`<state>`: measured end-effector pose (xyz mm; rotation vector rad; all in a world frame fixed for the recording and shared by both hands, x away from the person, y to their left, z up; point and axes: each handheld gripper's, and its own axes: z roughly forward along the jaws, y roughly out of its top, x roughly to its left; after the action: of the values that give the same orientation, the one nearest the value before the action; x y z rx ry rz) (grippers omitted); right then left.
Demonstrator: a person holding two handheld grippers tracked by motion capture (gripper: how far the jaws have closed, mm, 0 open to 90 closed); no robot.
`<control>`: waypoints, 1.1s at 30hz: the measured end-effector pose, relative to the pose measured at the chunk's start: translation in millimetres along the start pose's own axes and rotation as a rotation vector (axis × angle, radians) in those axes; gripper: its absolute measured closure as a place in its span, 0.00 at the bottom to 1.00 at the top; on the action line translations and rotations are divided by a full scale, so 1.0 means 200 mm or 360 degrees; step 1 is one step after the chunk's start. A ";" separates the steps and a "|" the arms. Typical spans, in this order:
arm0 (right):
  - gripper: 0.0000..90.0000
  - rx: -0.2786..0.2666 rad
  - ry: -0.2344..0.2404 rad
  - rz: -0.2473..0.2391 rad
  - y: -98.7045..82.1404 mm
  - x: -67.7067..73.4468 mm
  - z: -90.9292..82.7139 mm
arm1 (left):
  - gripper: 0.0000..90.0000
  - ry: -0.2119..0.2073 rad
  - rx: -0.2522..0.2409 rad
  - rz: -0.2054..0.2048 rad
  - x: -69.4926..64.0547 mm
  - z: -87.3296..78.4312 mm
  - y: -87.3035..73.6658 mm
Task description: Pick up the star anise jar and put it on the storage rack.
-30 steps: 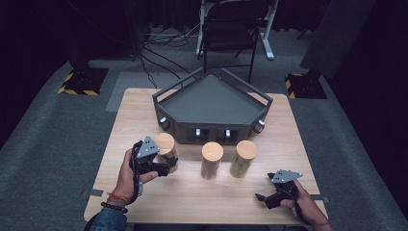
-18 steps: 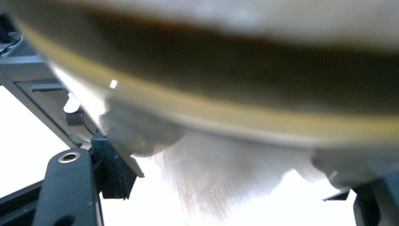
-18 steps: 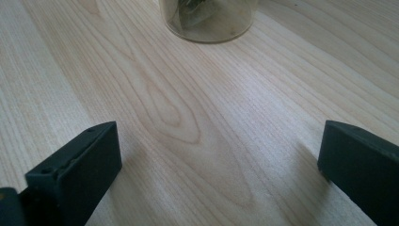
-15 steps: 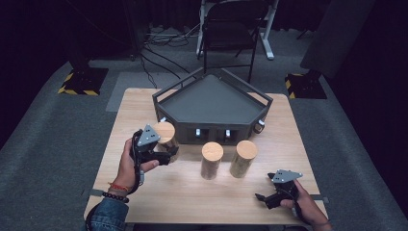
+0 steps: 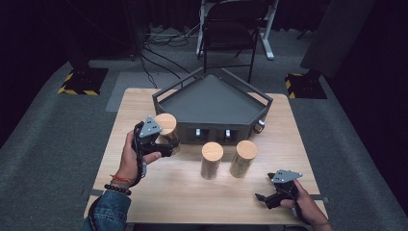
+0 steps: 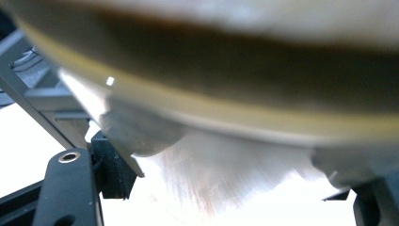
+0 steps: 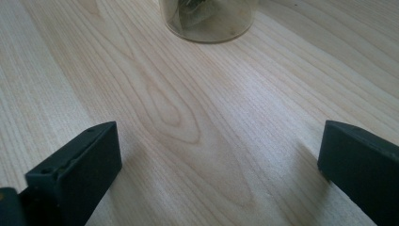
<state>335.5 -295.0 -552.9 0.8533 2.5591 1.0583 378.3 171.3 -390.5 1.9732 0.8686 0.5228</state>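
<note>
Dark floor rings the wooden table (image 5: pixel 159 192) — left gripper (image 5: pixel 166 144) clamps a lidded jar (image 5: pixel 167 126), raised beside the grey tray (image 5: pixel 211 101) for loading — right gripper (image 5: pixel 263 198) rests open.

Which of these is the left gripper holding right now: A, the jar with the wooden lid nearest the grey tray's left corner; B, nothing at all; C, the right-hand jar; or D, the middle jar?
A: the left gripper is shut on the left jar beside the grey tray, while the middle jar and right-hand jar stand free on the table.
</note>
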 end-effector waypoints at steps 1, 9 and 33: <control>0.00 0.0000 0.0000 0.0000 0.00 0.00 0.00 | 0.27 0.0002 -0.0001 0.0001 0.00 0.00 0.01; 0.00 0.0000 0.0000 0.0000 0.00 0.00 0.00 | 0.27 0.0025 -0.0026 -0.0028 0.01 0.03 0.07; 0.00 0.0000 0.0000 0.0000 0.00 0.00 0.00 | 0.27 0.0093 -0.0030 -0.0007 0.08 0.06 0.31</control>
<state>335.5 -295.1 -552.9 0.8529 2.5591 1.0584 419.3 154.1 -342.6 1.9470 0.9011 0.5864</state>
